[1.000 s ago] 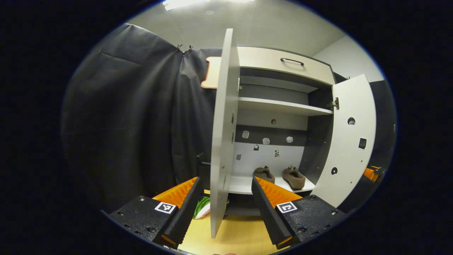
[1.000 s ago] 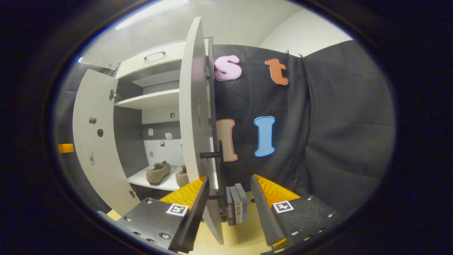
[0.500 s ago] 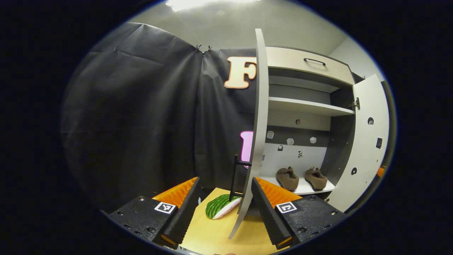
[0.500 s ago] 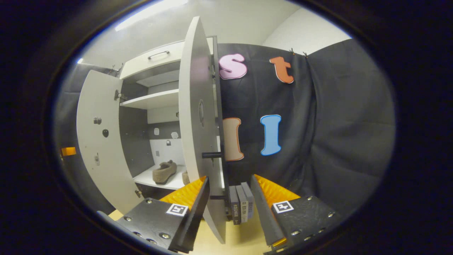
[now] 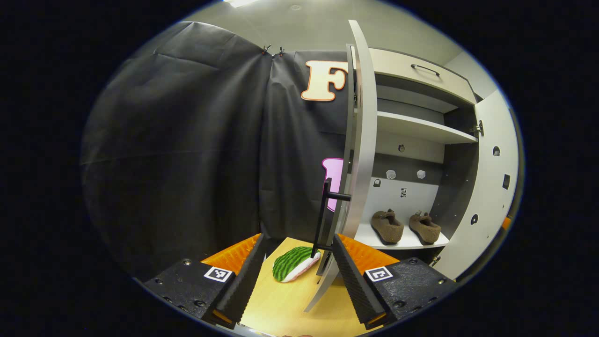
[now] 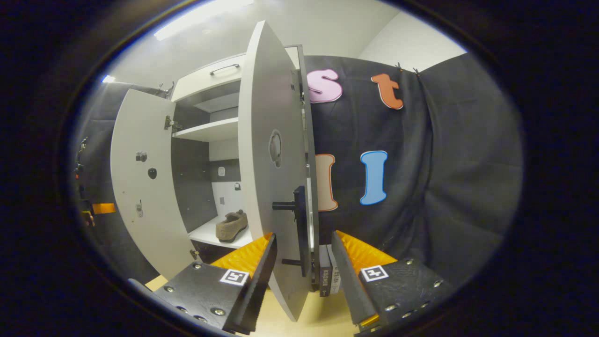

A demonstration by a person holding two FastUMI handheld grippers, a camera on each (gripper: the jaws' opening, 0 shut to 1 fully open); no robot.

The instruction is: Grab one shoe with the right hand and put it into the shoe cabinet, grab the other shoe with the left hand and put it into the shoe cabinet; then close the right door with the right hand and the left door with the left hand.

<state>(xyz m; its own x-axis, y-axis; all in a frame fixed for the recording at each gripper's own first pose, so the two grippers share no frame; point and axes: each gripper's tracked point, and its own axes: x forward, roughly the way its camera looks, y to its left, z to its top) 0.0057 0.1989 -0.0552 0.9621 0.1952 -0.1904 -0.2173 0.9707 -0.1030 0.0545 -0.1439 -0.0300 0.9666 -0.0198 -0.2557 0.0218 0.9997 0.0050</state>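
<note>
Both shoes stand side by side on the cabinet's bottom shelf, apart from each other, long axes running front to back; in the left gripper view the rounded ends face the open front, and which end is toe cannot be told. In the right gripper view one shoe lies on the same shelf, long axis angled across it, partly hidden behind the right door. Both doors stand open. The left door, seen nearly edge-on in the left gripper view, rises upright with its long axis vertical; its black bar handle is on the outer face, also vertical. The left gripper is open, its fingers spread either side of the door's lower edge and handle, touching neither as far as can be seen. The right gripper is likewise open, with the right door's lower edge and its handle between the fingers; contact cannot be told. On the yellow worktop a green striped item lies near the left door's foot, and some upright books stand just beyond the right door.
</note>
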